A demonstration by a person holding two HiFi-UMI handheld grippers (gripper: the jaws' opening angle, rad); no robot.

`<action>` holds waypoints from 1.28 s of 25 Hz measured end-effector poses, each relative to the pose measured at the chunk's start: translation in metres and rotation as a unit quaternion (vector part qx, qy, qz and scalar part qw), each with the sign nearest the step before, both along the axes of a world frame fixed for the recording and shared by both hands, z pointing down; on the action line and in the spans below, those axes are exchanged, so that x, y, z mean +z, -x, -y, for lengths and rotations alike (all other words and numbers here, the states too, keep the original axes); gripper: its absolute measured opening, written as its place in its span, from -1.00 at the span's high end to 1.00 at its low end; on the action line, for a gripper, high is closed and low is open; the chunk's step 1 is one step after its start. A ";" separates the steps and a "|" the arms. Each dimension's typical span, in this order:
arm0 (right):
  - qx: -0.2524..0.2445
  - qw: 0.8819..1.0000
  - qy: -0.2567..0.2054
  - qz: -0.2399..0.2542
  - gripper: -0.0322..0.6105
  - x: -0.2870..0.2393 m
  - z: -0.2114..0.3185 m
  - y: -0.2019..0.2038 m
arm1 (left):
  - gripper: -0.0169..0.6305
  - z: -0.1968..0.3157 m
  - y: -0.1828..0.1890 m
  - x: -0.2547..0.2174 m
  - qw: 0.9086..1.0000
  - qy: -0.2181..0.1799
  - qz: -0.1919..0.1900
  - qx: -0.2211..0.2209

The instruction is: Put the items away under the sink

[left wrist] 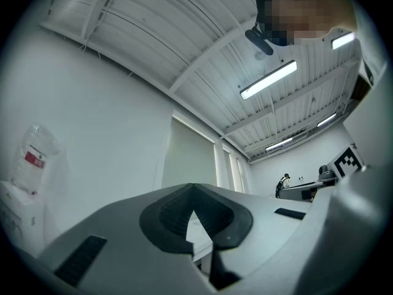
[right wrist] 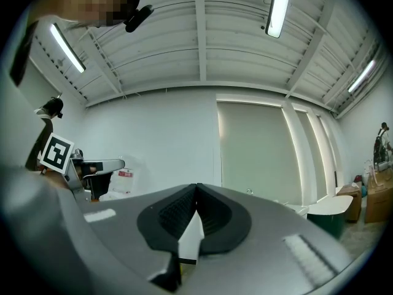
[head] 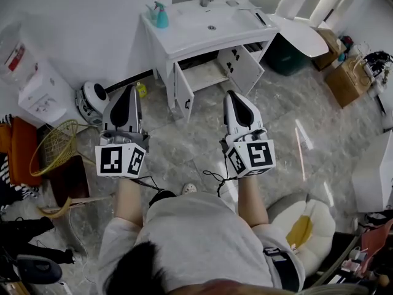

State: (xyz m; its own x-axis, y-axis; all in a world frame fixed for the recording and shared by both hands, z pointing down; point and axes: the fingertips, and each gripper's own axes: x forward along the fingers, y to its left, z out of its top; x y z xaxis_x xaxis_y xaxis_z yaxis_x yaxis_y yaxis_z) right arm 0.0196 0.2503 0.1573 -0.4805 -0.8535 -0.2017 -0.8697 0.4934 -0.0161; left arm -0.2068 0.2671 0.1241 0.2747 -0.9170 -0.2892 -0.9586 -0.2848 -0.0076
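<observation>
Well back from the sink (head: 190, 32), the left claw (head: 130, 91) and right claw (head: 231, 96) are both pressed together, empty. A teal spray bottle (head: 161, 15) stands on the sink's top, and the cabinet (head: 206, 75) beneath is open. Best to approach squarely, spread one claw, and pinch the bottle's body upright.

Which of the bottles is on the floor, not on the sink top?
The small yellow bottle, on the floor left of the sink cabinet. The teal spray bottle and the pale bottle beside it stand on the cabinet's top.
</observation>
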 end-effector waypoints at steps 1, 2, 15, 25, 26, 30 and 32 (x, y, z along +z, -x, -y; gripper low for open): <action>-0.003 1.000 0.001 0.001 0.87 0.001 0.007 -0.001 | 0.92 0.006 -0.002 0.001 1.000 0.000 0.001 -0.001; -0.006 1.000 0.002 0.003 0.87 0.002 0.014 -0.002 | 0.93 0.011 -0.004 0.002 1.000 0.001 0.002 -0.003; -0.028 1.000 0.006 0.007 0.87 0.008 0.112 0.025 | 0.92 0.105 0.022 0.011 1.000 0.007 -0.002 -0.019; -0.005 1.000 0.006 0.015 0.87 -0.002 0.228 0.072 | 0.93 0.228 0.075 0.005 1.000 0.009 0.007 -0.006; -0.002 1.000 0.006 0.017 0.87 -0.003 0.240 0.078 | 0.92 0.240 0.081 0.003 1.000 0.009 0.007 -0.003; 0.006 1.000 0.007 0.020 0.87 -0.006 0.284 0.102 | 0.93 0.287 0.105 -0.001 1.000 0.007 0.009 0.007; 0.009 1.000 0.007 0.020 0.87 -0.007 0.304 0.114 | 0.92 0.309 0.117 -0.001 1.000 0.008 0.010 0.011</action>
State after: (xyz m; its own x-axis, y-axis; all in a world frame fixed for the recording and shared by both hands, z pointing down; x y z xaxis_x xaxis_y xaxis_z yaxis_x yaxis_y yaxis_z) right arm -0.0940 -0.0541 0.1508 -0.4561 -0.8654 -0.2075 -0.8773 0.4764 -0.0580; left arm -0.3236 -0.0418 0.1235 0.3003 -0.9154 -0.2682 -0.9518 -0.3058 -0.0222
